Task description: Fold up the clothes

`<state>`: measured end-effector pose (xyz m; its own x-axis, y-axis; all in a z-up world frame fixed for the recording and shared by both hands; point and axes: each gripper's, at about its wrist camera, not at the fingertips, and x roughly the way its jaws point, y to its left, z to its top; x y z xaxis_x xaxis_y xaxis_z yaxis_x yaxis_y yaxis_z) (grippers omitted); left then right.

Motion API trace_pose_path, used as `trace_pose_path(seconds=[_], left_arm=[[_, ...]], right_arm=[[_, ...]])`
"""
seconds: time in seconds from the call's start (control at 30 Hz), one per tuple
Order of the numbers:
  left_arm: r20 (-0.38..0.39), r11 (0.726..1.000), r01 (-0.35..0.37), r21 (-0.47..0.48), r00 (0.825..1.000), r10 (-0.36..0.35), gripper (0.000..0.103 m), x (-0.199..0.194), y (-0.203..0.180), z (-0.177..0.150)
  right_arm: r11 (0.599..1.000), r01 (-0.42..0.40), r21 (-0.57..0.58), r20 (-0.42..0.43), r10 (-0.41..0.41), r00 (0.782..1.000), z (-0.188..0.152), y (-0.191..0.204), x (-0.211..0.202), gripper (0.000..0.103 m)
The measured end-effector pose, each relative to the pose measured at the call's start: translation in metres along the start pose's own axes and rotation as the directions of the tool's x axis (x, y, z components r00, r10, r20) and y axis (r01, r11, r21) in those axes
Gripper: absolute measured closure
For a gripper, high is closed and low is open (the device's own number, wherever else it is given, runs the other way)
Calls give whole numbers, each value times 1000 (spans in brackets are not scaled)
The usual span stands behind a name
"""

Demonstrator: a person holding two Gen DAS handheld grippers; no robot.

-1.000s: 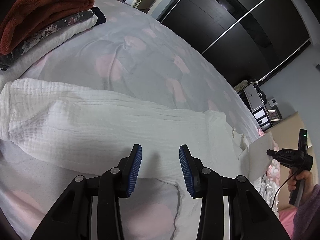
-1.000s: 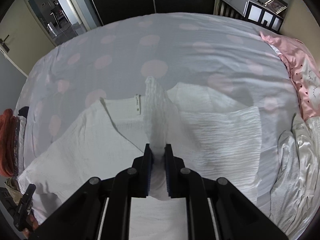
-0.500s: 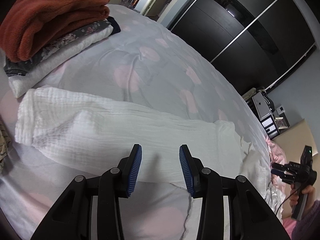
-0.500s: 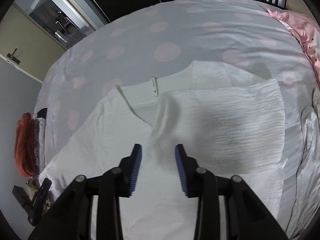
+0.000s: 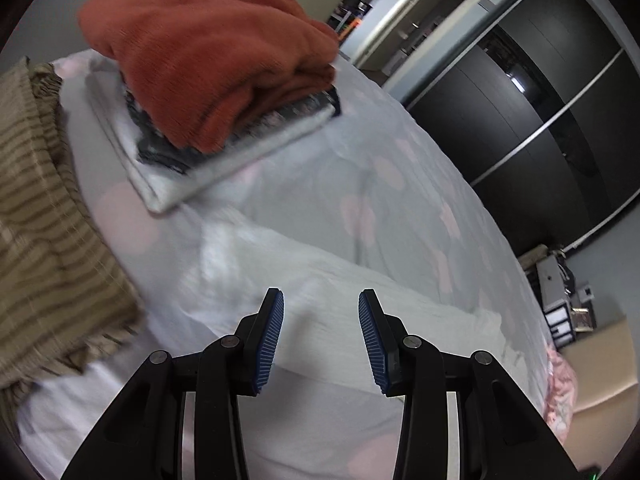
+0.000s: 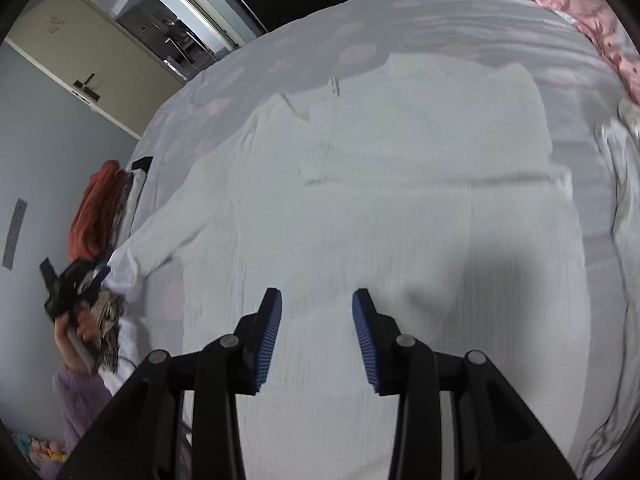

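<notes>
Left wrist view, from left to right: an olive striped fringed cloth (image 5: 44,240) bunched at the bed's edge, then a folded stack with a rust-orange fleece (image 5: 208,56) on top, then the left gripper (image 5: 321,336), jaws wide apart and empty, above the sleeve of the white crinkled cotton garment (image 5: 360,304). Right wrist view shows that garment (image 6: 400,208) spread flat across the grey bedspread with pink spots (image 6: 312,36), the right gripper (image 6: 316,334) gaping over it, holding nothing.
</notes>
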<state>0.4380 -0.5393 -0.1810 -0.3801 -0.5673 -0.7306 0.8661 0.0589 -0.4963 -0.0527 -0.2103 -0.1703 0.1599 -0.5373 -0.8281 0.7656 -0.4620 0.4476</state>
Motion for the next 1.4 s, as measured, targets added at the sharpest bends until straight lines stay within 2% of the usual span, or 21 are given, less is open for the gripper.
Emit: trace_pose_path(seconds=[0.13,0.23,0.43,0.53,0.63,0.73,0.77,0.83,0.97,1.1,1.2,1.4], left_arm=[[10,996,-84,-16,996,84,62,6,17,4],[6,992,-123,-37,992,123,62,16,23,2],[-47,972,-235,-9,971,235,59,51,24,-8],[-38,962,-272,26,961,272,54,60,18,-13],[-14,948,-305,96,951,307,54,64,6,-18],[8,929,-336,155,941,339,78,65,-4,-24],[1,928,-336,162,940,340,90,64,-7,-24],[-10,930,-319,182,945,326,92,58,-18,-22],[-6,938,-233,257,970,243,93,27,-64,-13],[-15,942,-136,306,989,147,93,-15,-124,0],[-27,933,-97,347,993,113,93,-43,-174,1],[-86,911,-7,413,995,47,93,-63,-278,-19]], right_arm=[[998,-34,60,39,32,999,-37,-23,-1,67],[997,-22,70,78,16,997,-49,-37,0,67],[999,7,33,88,-10,996,-56,-57,9,67],[1000,1,22,74,-3,997,-55,-62,15,67],[1000,1,-2,70,-1,998,-45,-62,17,67],[1000,2,-29,69,0,998,-33,-62,18,67],[999,3,-37,69,0,998,-29,-62,19,67],[998,5,-56,73,-1,997,-21,-64,19,67],[998,8,-59,108,-1,994,-13,-77,17,67],[997,-73,26,113,70,991,-8,-97,18,67],[991,-121,51,133,113,985,-3,-100,12,67],[984,-170,58,183,157,971,2,-103,-10,67]])
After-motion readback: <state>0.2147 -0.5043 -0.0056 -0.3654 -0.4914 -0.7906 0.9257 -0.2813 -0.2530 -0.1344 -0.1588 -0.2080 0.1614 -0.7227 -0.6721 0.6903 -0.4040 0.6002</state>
